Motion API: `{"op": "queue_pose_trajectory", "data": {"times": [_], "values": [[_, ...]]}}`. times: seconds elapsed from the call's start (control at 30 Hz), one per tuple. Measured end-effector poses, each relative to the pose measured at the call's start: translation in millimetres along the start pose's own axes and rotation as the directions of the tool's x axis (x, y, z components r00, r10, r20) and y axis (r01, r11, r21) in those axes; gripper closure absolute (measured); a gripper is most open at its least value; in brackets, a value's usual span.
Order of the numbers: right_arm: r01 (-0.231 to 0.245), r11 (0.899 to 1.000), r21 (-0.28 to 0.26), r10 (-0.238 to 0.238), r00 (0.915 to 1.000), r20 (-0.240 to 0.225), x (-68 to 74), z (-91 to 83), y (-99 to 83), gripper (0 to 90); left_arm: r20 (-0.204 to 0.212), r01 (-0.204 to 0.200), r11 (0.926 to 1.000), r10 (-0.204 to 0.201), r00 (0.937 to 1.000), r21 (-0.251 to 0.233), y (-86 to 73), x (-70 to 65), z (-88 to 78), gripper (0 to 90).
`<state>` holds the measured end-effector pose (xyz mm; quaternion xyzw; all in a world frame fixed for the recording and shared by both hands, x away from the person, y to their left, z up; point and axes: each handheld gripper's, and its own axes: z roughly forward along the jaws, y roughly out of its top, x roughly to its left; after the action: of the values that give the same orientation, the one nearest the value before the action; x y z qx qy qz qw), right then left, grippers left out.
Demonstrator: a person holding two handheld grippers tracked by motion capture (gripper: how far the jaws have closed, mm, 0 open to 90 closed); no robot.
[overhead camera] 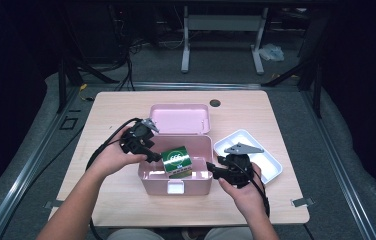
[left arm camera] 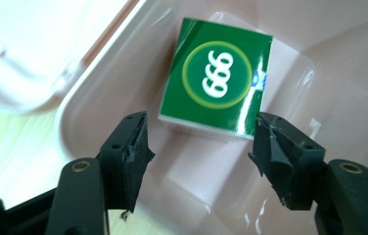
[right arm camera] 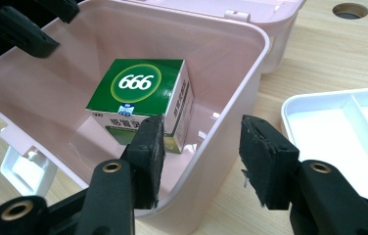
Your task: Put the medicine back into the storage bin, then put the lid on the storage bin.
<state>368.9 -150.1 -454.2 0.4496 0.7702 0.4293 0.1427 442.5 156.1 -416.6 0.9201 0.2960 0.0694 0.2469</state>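
A: Inside the pink box (overhead camera: 176,172), leaning against its right-hand wall, sits the green carton (overhead camera: 177,161). That is the thing both hands are working around.

B: Which claw is closer to it?

A: Left claw (overhead camera: 152,156). It hangs over the box's left rim with the carton just beyond its tips. In the left gripper view the carton (left arm camera: 217,76) lies straight ahead of the left claw (left arm camera: 199,147) and a little farther in, between the lines of the two jaws but not touched by either.

B: So nothing is held?

A: Nothing. The left jaws stand apart with air on both sides of the carton. The right claw (overhead camera: 215,170) is released too; in the right gripper view its jaws straddle the near right wall of the box (right arm camera: 231,127), one inside, one outside, without pressing that I can see.

B: How does the carton lie?

A: Tilted, its round-logo face turned up and toward the left. It looks nearly cube-shaped, so no long axis matters much; the gap of the left jaws already spans its width.

B: And the white tray (overhead camera: 271,162)?

A: On the bench, right of the box, well clear. My guess is the left claw must push forward and down to bracket the carton.
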Motion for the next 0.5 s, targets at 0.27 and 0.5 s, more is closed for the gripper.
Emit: {"op": "queue_pose_trajectory", "data": {"times": [0.27, 0.5], "values": [[0.008, 1.0, 0.004, -0.008, 0.9999, -0.006, 0.0, -0.4, 2.7, 51.6, -0.015, 0.04, 0.9986, -0.04, 0.9991, -0.035, -26.1, 3.0, -7.8, 37.8], [0.006, 1.0, 0.009, -0.006, 0.9992, -0.039, -6.0, -5.2, 5.1, 49.4, -0.034, 0.067, 0.9946, -0.07, 0.997, -0.08, -43.4, 5.1, -14.9, 38.0]]}}
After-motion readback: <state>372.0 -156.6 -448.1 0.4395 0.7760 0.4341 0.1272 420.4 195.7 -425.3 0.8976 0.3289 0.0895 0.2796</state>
